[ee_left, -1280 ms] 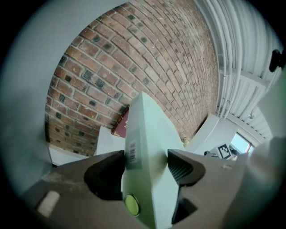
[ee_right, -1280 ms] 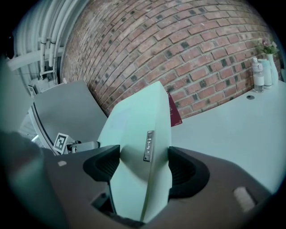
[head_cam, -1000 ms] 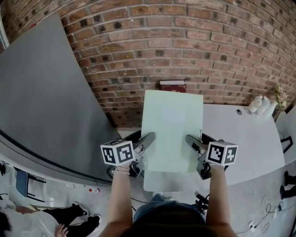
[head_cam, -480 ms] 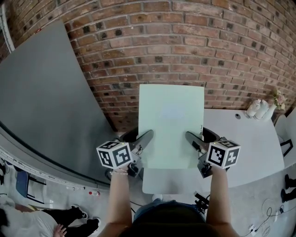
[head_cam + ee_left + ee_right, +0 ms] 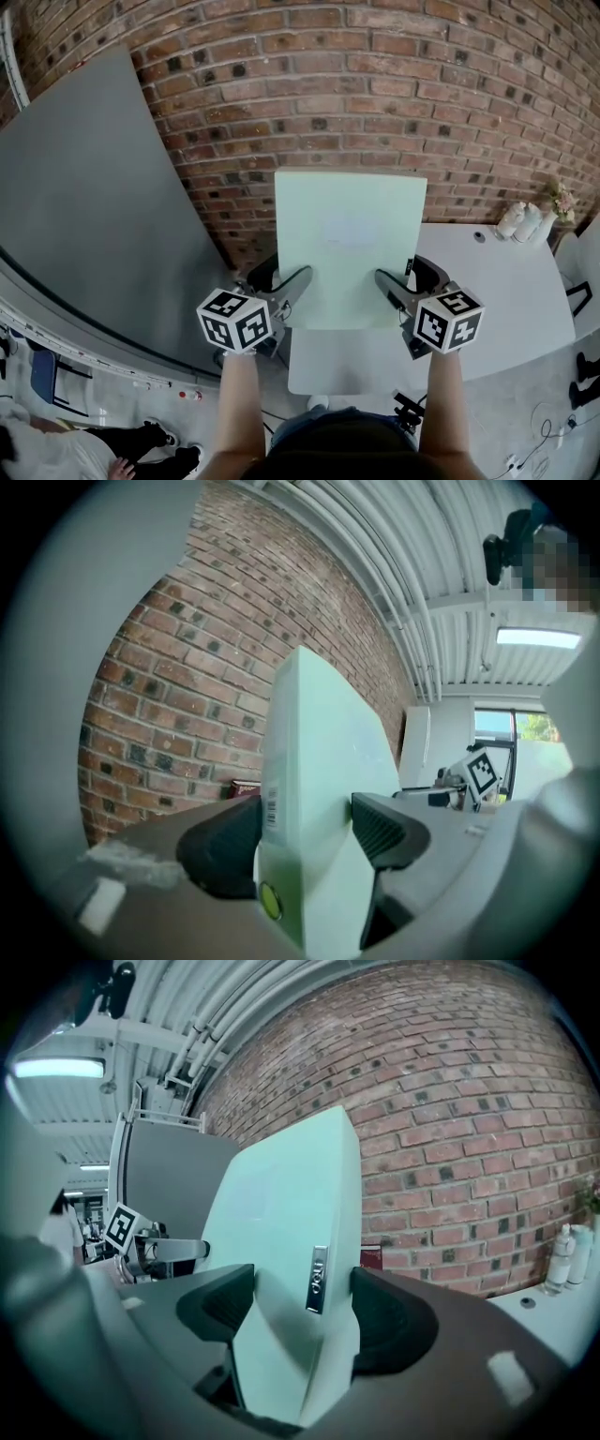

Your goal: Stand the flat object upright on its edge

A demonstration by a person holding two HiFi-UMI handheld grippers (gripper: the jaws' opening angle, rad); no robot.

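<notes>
Flat box (image 5: 349, 246): side edges clamped between fingers of left gripper (image 5: 300, 279) and right gripper (image 5: 384, 279), tilted steeply.

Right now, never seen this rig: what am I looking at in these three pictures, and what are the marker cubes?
No robot: a person holds a two-jaw gripper in each hand; the marker cubes are part of them. The wide picture comes from a head camera looking down; the other two ride on the grippers, looking along their jaws. The left gripper and right gripper each clamp one side edge of a pale green flat box, held up before the red brick wall. Below is a white table with small white bottles at its right. A dark red book sits by the wall.
</notes>
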